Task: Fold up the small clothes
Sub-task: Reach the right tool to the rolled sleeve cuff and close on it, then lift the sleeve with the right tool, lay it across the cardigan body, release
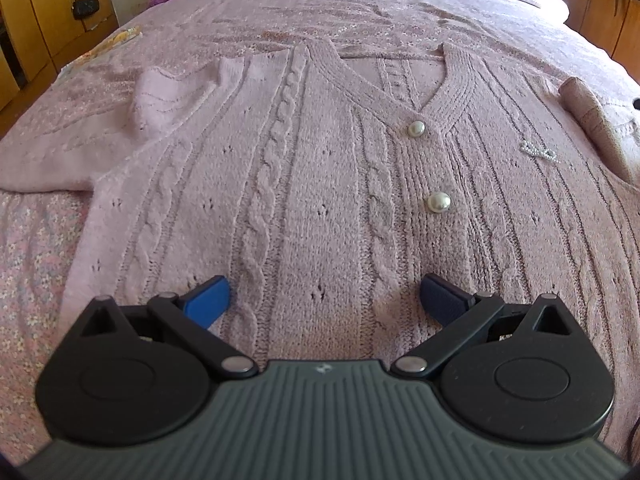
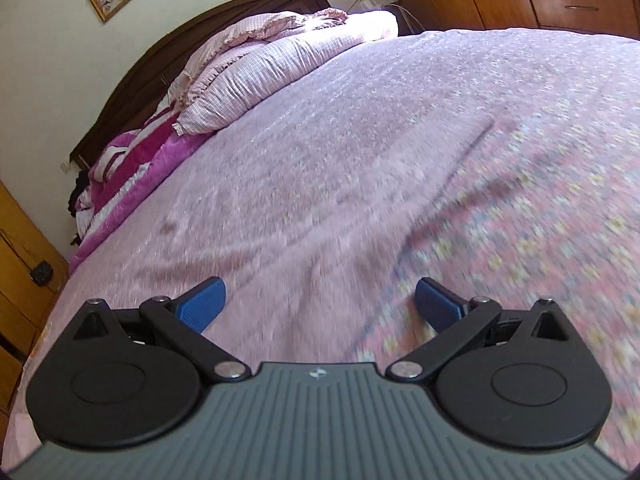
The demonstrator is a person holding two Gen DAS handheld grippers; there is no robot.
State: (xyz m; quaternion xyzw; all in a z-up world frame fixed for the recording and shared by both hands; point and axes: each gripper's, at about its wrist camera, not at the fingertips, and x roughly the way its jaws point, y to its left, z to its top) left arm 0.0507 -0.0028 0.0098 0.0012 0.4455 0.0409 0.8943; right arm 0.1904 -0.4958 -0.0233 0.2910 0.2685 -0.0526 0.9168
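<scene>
- On the bedspread, the pink cable-knit cardigan lies front up & buttoned, neck end far from the left cam, hem nearest. Prob laid flat like this so the sides can be folded in w/o bunching.
- One sleeve runs out to the left side of the left wrist view; a folded-over bit of cloth shows at the far right edge, can't tell what it is.
- Two pearl buttons sit up the placket, right of centre.
- Left gripper: jaws wide apart, nothing between them. It hovers low over the hem zone; knit lies under & ahead of the fingers. Contact w/ fabric – can't tell.
- Right gripper: jaws also spread, empty. Its view is motion-blurred & shows only bedspread, the pillow & headboard. No cardigan in that view, so the garment is off-frame.
- Judgement: pre-grasp stage, no fold started; the left looks lined up for the hem, the right needs to get to the garment.
</scene>
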